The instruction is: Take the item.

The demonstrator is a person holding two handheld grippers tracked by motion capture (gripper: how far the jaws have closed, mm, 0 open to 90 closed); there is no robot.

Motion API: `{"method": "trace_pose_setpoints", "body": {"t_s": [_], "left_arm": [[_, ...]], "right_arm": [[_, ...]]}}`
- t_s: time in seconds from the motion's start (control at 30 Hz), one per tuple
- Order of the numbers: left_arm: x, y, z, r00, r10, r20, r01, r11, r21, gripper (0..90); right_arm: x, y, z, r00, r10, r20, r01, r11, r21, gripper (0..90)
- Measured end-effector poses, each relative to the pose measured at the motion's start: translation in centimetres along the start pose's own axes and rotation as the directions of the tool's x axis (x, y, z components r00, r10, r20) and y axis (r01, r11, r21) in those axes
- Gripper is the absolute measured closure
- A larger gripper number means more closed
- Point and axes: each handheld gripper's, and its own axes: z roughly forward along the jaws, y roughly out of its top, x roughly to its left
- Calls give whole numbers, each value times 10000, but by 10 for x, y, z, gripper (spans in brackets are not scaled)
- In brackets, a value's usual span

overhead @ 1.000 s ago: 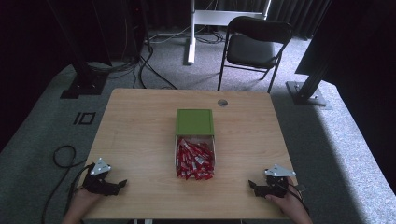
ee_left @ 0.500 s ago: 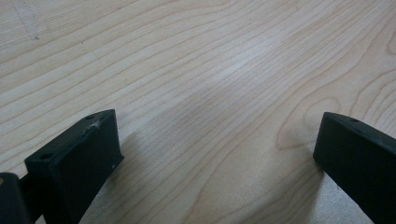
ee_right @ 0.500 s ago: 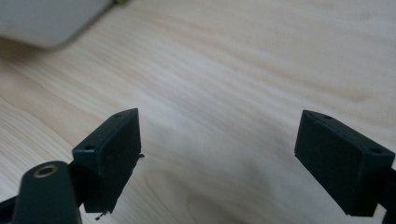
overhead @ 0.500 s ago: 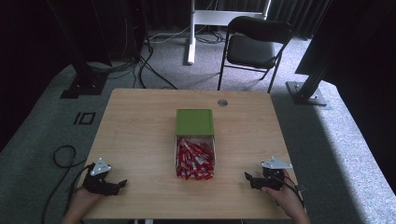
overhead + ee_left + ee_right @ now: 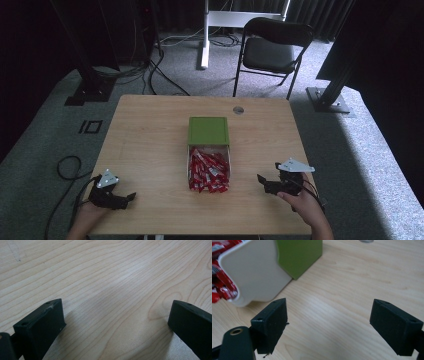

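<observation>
A white tray [image 5: 228, 159] heaped with red packets [image 5: 208, 171] lies at the middle of the wooden table [image 5: 150, 135]. A green lid [image 5: 208, 130] lies flat against its far end. My left gripper [image 5: 129, 197] rests near the front left corner, open, its jaws wide over bare wood [image 5: 117, 305]. My right gripper [image 5: 260, 179] is open at the front right, a short way right of the tray. In the right gripper view the white tray [image 5: 254, 275], the red packets [image 5: 222, 282] and the green lid [image 5: 299, 255] stand at the upper left, beyond the left jaw.
A small round grommet [image 5: 238, 110] sits in the table near its far edge. Behind the table stand a black folding chair [image 5: 272, 47], a white desk leg [image 5: 204, 35] and dark stands. Cables [image 5: 65, 167] trail on the grey carpet at the left.
My right gripper has moved left and slightly forward, closer to the tray. The left gripper has stayed put.
</observation>
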Motion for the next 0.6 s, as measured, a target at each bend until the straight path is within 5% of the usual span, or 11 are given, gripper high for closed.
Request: {"method": "trace_pose_setpoints", "body": {"t_s": [0.27,0.6], "left_arm": [[0,0,0,10000,0,0,0,10000,-1,15],[0,0,0,10000,2,0,-2,10000,2,15]], "right_arm": [[7,27,-1,9995,-169,-282,158,9991,-394,143],[35,62,0,9928,-783,-911,690,9925,-1007,143]]}}
